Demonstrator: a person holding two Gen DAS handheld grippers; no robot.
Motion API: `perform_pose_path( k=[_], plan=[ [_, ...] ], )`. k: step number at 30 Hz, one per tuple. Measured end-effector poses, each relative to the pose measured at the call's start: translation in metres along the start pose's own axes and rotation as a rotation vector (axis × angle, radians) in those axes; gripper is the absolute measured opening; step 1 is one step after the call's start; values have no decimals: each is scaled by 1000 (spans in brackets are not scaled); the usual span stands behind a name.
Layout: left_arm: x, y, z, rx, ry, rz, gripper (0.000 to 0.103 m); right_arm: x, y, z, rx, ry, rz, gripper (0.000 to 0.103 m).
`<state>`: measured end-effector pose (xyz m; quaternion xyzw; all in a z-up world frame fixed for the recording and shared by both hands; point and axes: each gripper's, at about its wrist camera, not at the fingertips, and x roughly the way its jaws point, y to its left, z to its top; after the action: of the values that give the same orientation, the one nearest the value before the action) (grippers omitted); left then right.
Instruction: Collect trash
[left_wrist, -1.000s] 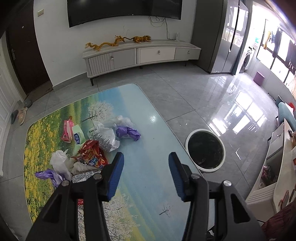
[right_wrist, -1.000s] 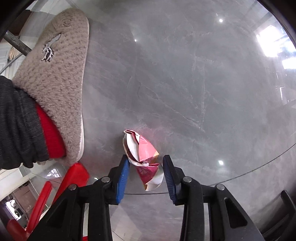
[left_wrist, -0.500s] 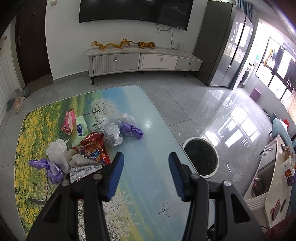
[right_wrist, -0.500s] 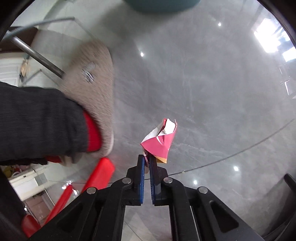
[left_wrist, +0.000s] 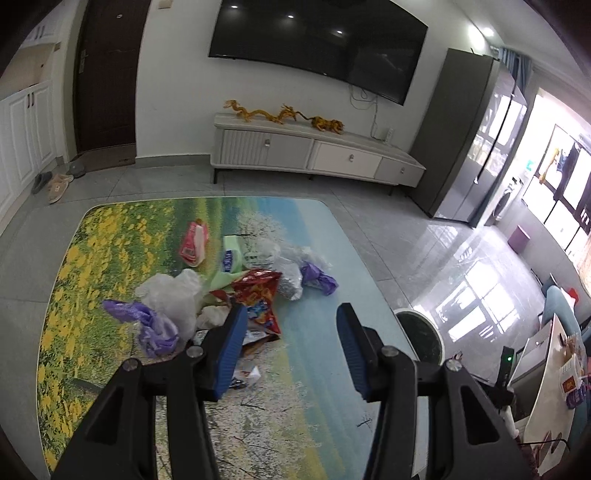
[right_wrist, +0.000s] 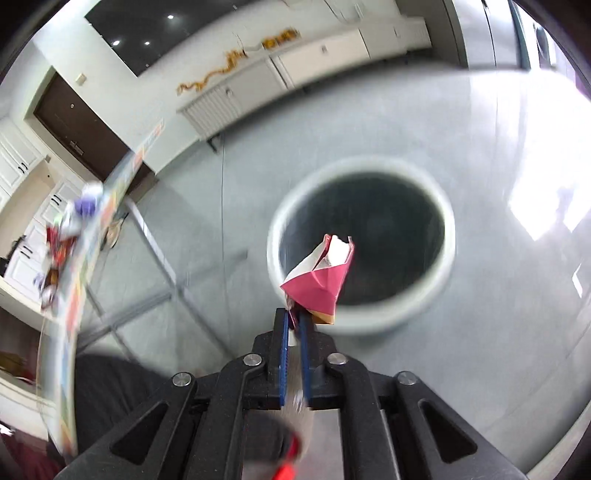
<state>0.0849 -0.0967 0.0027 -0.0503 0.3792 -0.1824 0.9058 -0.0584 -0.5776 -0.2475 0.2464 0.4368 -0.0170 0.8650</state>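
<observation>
My right gripper (right_wrist: 294, 320) is shut on a crumpled pink and white wrapper (right_wrist: 320, 284) and holds it in the air over the near rim of a round white trash bin (right_wrist: 364, 240) with a dark inside. My left gripper (left_wrist: 290, 345) is open and empty above the picture-printed table (left_wrist: 314, 387). On the table lies a pile of trash: a red snack bag (left_wrist: 258, 293), purple bags (left_wrist: 155, 325), a white plastic bag (left_wrist: 173, 291), a pink packet (left_wrist: 194, 243) and a silver wrapper (left_wrist: 290, 275). The bin also shows in the left wrist view (left_wrist: 421, 336) beside the table's right edge.
A white TV cabinet (left_wrist: 314, 155) stands against the far wall under a wall-mounted TV (left_wrist: 317, 48). A dark fridge (left_wrist: 476, 147) stands at the right. The table's edge and metal legs (right_wrist: 155, 254) show left of the bin. Slippers (left_wrist: 59, 182) lie by the door.
My right gripper has closed on the wrapper, lifted it off the floor and carried it over the bin. My left gripper stays open and has tilted up over the table.
</observation>
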Motion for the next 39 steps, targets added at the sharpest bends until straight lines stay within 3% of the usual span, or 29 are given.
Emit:
perform_pose_path(
  k=[1, 3, 4, 10, 16, 21, 26, 28, 29, 30, 34, 39],
  plan=[
    [-4, 13, -2, -26, -9, 20, 49, 3, 5, 15, -11, -11, -36, 14],
    [-14, 39, -7, -77, -29, 66, 57, 6, 16, 35, -40, -29, -99, 56],
    [-19, 52, -10, -100, -38, 90, 58, 7, 19, 51, -51, -40, -131, 58],
    [-20, 107, -25, -164, -43, 166, 58, -7, 57, 63, -123, -68, -76, 56],
    [31, 118, -29, -131, 53, 146, 58, -4, 158, 100, -304, -64, 71, 52],
    [80, 123, -33, -109, 121, 165, 58, 37, 251, 117, -472, -16, 175, 51],
    [106, 130, -38, -126, 165, 158, 57, 88, 319, 126, -599, 43, 204, 50],
    [109, 130, -40, -125, 170, 153, 53, 109, 330, 126, -622, 77, 196, 47],
    [110, 130, -41, -126, 170, 146, 45, 114, 332, 126, -626, 87, 193, 45],
    [111, 130, -42, -125, 171, 137, 41, 121, 333, 126, -627, 102, 191, 36],
    [104, 127, -44, -104, 139, 150, 32, 121, 333, 122, -646, 102, 215, 21],
    [76, 128, -43, -125, 84, 156, 30, 92, 324, 114, -654, 76, 247, 20]
  ],
)
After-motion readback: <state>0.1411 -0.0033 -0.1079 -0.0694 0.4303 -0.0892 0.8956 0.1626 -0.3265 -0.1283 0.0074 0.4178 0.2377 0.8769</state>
